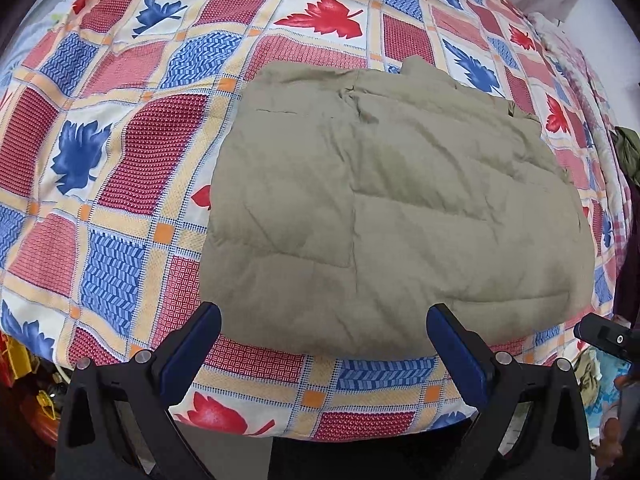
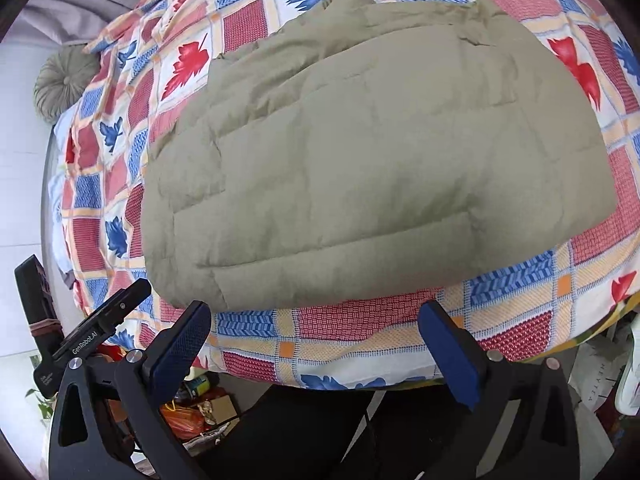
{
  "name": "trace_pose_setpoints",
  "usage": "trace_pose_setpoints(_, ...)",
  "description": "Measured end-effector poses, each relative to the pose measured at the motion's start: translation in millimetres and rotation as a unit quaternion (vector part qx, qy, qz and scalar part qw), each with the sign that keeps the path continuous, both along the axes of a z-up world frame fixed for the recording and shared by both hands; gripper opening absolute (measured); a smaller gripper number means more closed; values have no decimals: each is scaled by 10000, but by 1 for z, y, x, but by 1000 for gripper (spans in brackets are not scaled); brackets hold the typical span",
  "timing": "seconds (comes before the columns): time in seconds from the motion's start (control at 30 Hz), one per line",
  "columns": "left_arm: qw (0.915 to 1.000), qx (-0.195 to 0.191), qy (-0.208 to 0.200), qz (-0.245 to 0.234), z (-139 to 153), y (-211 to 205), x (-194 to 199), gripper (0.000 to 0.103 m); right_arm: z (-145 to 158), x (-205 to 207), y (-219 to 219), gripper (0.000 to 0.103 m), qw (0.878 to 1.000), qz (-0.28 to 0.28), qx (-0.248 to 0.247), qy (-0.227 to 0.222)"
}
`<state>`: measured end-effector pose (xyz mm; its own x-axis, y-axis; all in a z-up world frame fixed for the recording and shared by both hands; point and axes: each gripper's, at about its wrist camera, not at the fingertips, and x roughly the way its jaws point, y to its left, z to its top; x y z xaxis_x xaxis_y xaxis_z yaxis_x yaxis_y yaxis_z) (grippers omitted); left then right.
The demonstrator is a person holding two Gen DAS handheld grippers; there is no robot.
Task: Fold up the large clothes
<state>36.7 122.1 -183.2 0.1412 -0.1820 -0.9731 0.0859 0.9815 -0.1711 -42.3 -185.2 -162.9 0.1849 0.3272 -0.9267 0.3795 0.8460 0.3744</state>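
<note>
Plainly, the olive quilted jacket [image 1: 384, 200] lies flat on the patterned bedspread [image 1: 120, 152], already folded into a rough rectangle, its near hem running left to right close to the bed's front edge.

Starting at the left: the left gripper [image 1: 324, 344] hovers off the near edge of the bed with its 2 blue-padded fingers [image 1: 196, 340] spread wide and holding nothing. Ahead of it sits the jacket's near-left corner; the bulk of the garment stretches away to the right of this gripper's line.

Moving right: the right gripper [image 2: 316, 344] is likewise splayed and empty, apart from the cloth. In its view the jacket [image 2: 380, 152] fills the middle, the hem just beyond the fingertips and the near-left corner close to its left finger.

Judging from this, both grippers stand about equally near the hem, each opposite 1 end. The next fold probably means pinching that near hem at both corners and carrying it away toward the far edge.
</note>
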Motion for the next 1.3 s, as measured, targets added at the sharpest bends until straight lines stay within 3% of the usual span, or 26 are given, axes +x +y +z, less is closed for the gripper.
trace_pose_setpoints(0.2, 10000, -39, 11, 0, -12, 5, 7, 103, -6, 9, 7, 103, 9999, 102, -33, 13)
trace_pose_setpoints(0.33, 9996, -282, -18, 66, -17, 18, 15, 103, -8, 12, 9, 103, 9999, 123, -97, -34)
trace_pose_setpoints(0.6, 9942, -991, -240, 352, -32, 69, 49, 103, -8, 30, 2, 103, 9992, 81, -99, -379)
trace_pose_setpoints(0.8, 9816, -1871, 253, 280, -82, 93, 79, 103, -9, 50, -2, 102, 9975, 129, -105, -689)
trace_pose_setpoints(0.87, 9742, -2202, 448, 213, -100, 94, 87, 103, -12, 57, -1, 84, 9970, 183, -203, -729)
trace_pose_setpoints(0.93, 9656, -2529, 594, 142, -114, 90, 94, 103, -19, 63, -1, 33, 9972, 219, -340, -637)
trace_pose_setpoints(0.97, 9606, -2698, 661, 111, -120, 88, 98, 103, -23, 66, -1, 26, 9973, 239, -287, -633)
trace_pose_setpoints(1.1, 9382, -3344, 879, -157, -135, 71, 112, 103, -30, 77, -1, 22, 9956, 403, -290, -794)
trace_pose_setpoints(1.2, 9314, -3490, 999, -280, -140, 56, 121, 103, -28, 88, -3, 22, 9939, 444, -332, -953)
trace_pose_setpoints(1.27, 9353, -3367, 1013, -409, -141, 44, 122, 82, -27, 94, -6, 22, 9926, 455, -379, -1059)
trace_pose_setpoints(1.3, 9355, -3341, 1049, -470, -141, 39, 123, 58, -27, 97, -7, 22, 9923, 453, -385, -1086)
